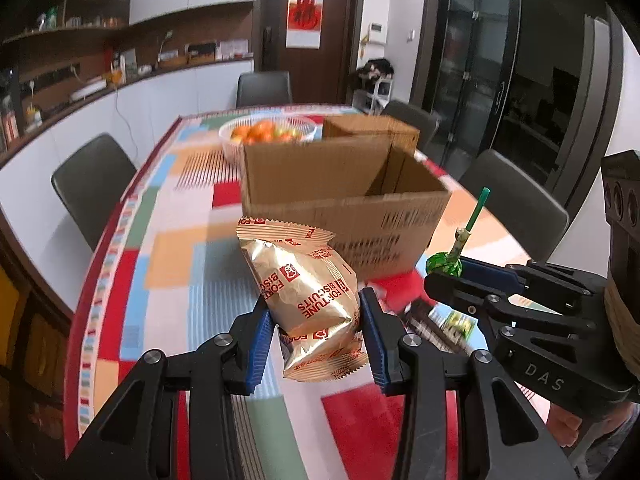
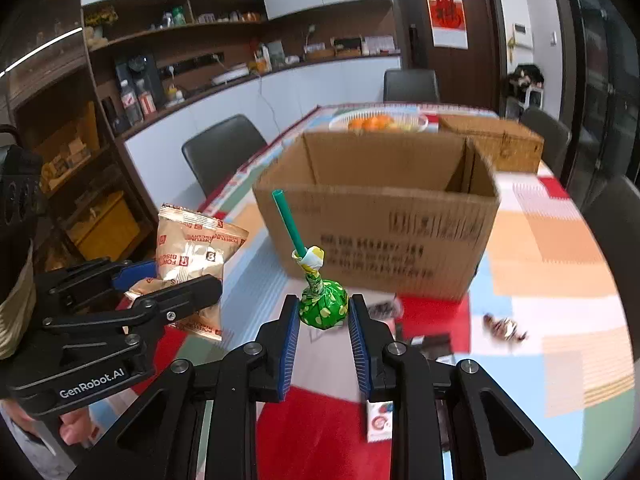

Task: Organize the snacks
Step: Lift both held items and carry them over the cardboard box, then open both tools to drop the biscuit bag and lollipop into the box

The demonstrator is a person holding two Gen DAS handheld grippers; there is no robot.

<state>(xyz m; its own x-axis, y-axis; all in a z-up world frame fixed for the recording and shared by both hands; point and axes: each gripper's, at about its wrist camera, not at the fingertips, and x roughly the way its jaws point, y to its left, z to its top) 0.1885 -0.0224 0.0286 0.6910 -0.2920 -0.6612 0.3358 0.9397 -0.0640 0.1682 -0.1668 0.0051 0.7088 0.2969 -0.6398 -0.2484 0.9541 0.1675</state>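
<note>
My left gripper [image 1: 316, 316] is shut on gold Fortune Biscuits packets [image 1: 308, 288] and holds them above the table, in front of the open cardboard box [image 1: 344, 196]. In the right wrist view the left gripper [image 2: 160, 280] and its packets [image 2: 188, 248] show at the left. My right gripper [image 2: 323, 312] is shut on a green-wrapped lollipop [image 2: 322, 302] with a green stick, stick up, in front of the same box [image 2: 376, 216]. The right gripper [image 1: 452, 272] with the lollipop [image 1: 444, 264] shows at the right in the left wrist view.
Small snack packets [image 2: 504, 326] and a small white card [image 2: 380, 420] lie on the colourful tablecloth [image 2: 560, 264]. A white basket of oranges [image 1: 268, 132] and a second brown box [image 1: 372, 128] stand behind the open box. Dark chairs [image 1: 92, 184] surround the table.
</note>
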